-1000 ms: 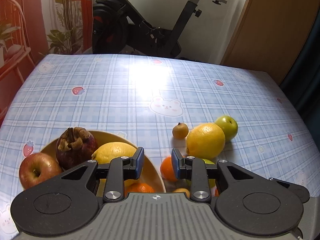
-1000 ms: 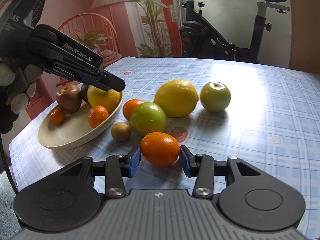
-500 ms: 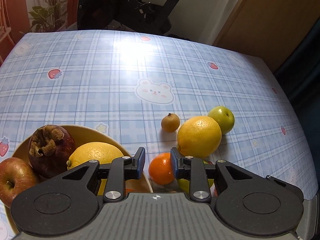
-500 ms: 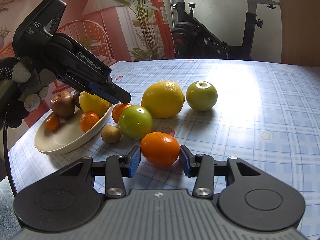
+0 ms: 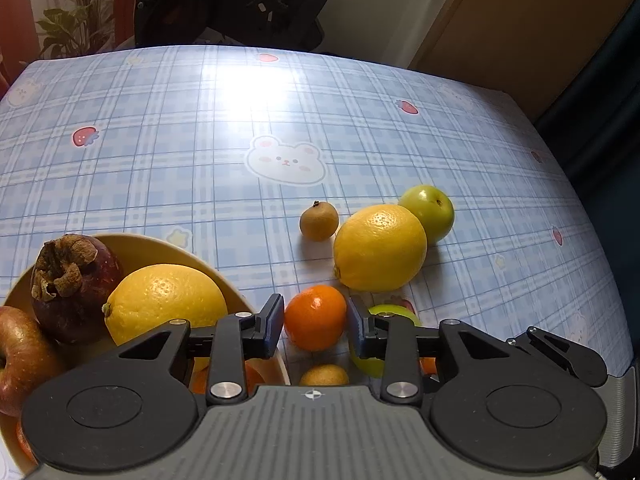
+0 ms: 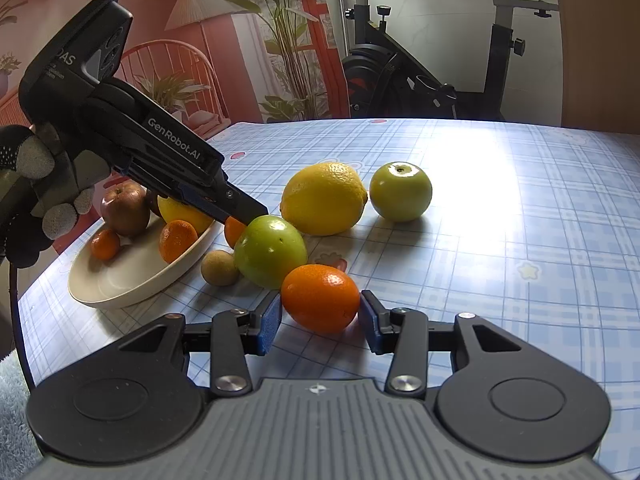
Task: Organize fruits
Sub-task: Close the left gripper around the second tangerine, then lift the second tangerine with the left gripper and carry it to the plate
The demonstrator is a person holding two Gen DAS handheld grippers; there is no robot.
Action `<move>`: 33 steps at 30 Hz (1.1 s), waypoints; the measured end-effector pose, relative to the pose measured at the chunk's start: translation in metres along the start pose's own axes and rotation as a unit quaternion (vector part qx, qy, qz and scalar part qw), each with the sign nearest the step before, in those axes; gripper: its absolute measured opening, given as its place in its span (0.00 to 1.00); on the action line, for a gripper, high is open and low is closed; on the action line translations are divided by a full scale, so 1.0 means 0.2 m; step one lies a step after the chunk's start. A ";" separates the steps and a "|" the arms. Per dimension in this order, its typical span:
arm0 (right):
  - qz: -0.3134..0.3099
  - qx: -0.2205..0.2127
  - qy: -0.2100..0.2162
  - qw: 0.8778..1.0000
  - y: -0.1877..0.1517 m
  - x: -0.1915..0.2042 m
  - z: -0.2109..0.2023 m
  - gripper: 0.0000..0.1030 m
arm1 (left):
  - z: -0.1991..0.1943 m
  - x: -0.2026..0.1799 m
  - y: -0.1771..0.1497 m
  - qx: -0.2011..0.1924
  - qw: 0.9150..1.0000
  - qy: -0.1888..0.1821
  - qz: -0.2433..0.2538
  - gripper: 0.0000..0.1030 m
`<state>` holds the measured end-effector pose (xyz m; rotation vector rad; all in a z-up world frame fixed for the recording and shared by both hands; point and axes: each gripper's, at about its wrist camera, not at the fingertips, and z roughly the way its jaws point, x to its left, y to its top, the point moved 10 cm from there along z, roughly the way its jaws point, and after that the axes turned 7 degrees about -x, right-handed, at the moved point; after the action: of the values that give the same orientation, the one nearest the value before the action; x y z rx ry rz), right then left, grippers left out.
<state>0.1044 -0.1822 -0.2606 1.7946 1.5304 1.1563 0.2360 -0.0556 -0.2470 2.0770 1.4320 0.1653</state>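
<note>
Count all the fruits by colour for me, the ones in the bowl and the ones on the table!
Orange fruits: 4
Yellow fruits: 2
Green fruits: 2
Small brown fruits: 2
Red apple: 1
Dark purple fruit: 1
Total: 12

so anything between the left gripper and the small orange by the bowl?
Nothing visible. The left gripper has just been opening, and the small orange sits in line between its fingers, which don't press on it. Bowl rim is just left, green apple just right.
</note>
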 end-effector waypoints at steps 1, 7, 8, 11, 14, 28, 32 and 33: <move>0.001 0.000 0.000 1.000 0.00 0.00 0.00 0.44 | 0.00 0.00 0.00 0.001 1.000 0.001 0.004 0.36; 0.003 -0.002 0.001 1.000 0.00 0.00 0.00 0.44 | 0.04 -0.05 -0.01 0.007 0.999 0.013 0.036 0.37; 0.003 -0.002 0.001 1.000 0.00 0.00 0.00 0.44 | 0.04 -0.05 -0.01 0.007 0.999 0.015 0.039 0.36; 0.004 -0.002 0.002 1.000 0.00 0.00 0.00 0.44 | 0.04 -0.05 -0.01 0.003 0.999 0.017 0.034 0.36; 0.004 -0.002 0.002 1.000 0.00 0.00 0.00 0.44 | 0.02 -0.04 -0.01 -0.008 1.000 0.015 0.025 0.36; -0.011 -0.012 -0.002 1.000 0.05 0.03 -0.07 0.44 | -0.32 -0.01 -0.07 -0.090 0.996 -0.003 -0.022 0.36; -0.023 -0.015 0.010 1.000 0.09 0.10 -0.07 0.44 | -0.45 0.09 -0.14 -0.114 0.992 0.023 -0.040 0.36; -0.029 -0.015 0.015 0.999 0.10 0.12 -0.06 0.44 | -0.48 0.12 -0.16 -0.120 0.991 0.031 -0.043 0.36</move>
<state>0.1047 -0.1652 -0.2305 1.7104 1.5638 1.1766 0.1797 0.0122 -0.1914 1.8269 1.4572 0.3521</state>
